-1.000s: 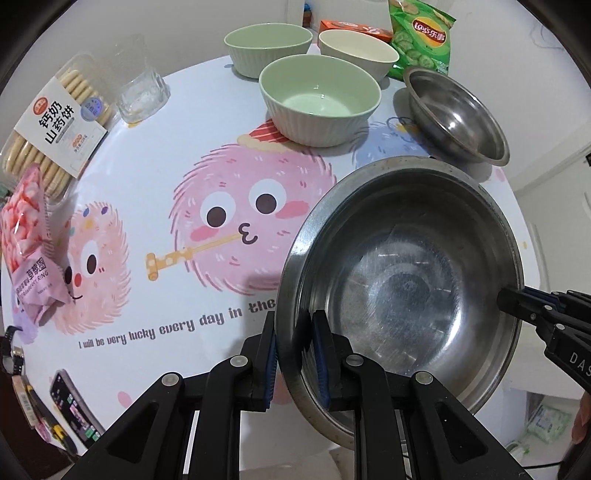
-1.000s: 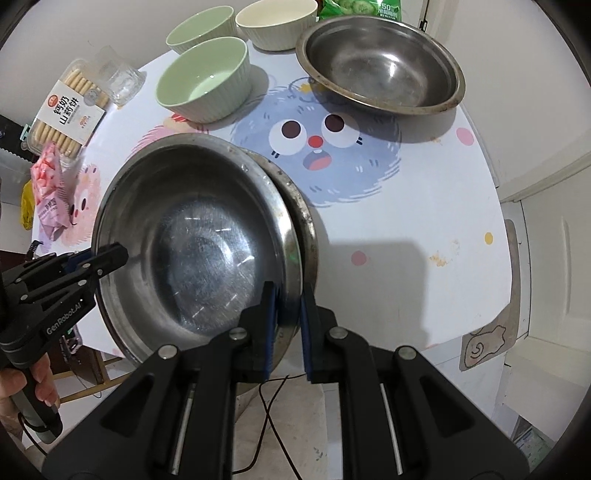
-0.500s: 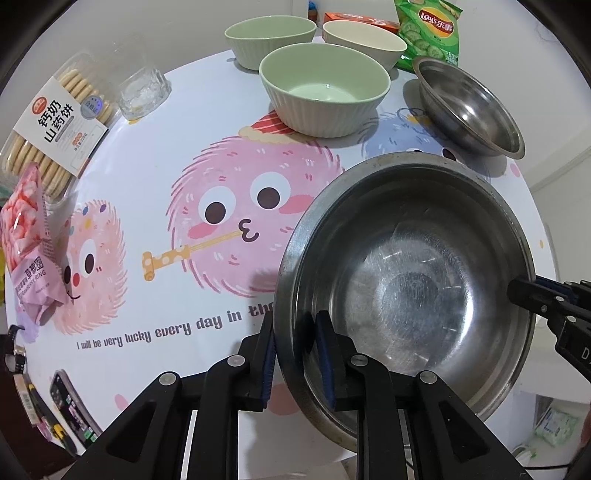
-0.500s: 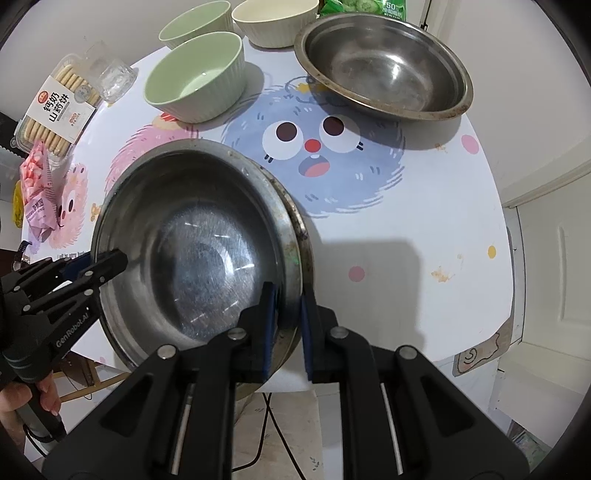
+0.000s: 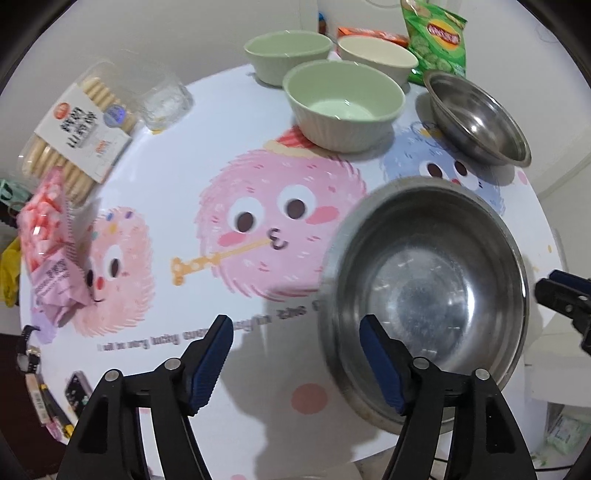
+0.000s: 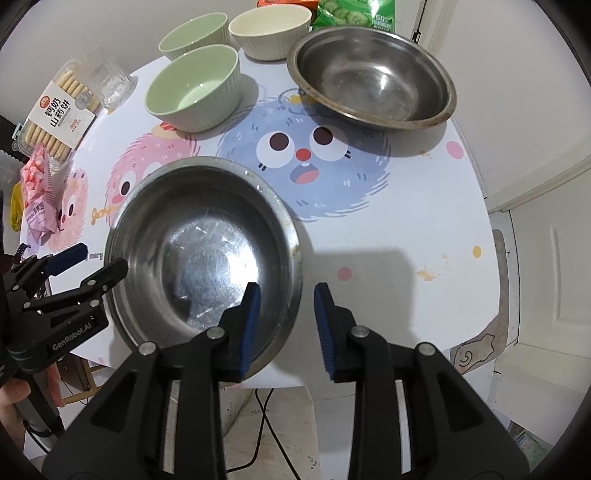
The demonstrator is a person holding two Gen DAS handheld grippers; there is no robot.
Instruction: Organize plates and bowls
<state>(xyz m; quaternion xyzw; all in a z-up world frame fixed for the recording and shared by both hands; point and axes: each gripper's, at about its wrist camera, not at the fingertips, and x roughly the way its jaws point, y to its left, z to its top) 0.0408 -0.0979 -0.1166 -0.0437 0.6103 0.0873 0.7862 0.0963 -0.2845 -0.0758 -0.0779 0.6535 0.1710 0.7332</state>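
Note:
A steel bowl sits level near the table's front edge, nested in a second steel bowl whose rim shows along its right side. My left gripper is opening wide. The bowl's left rim lies between its jaws, untouched by the pads. My right gripper is opening too, astride the right rim without pressing it. Each gripper shows in the other's view: the left gripper and the right gripper. At the back stand a wide steel bowl, two green bowls and a cream bowl.
A glass, a biscuit pack and a pink sweets bag line the table's left side. A green crisp bag leans at the back. A phone lies at the front left corner. The table edge runs just below my right gripper.
Both grippers were shut on the steel bowl's rim and held it tilted; both have let go, and the bowl has settled level into the one beneath.

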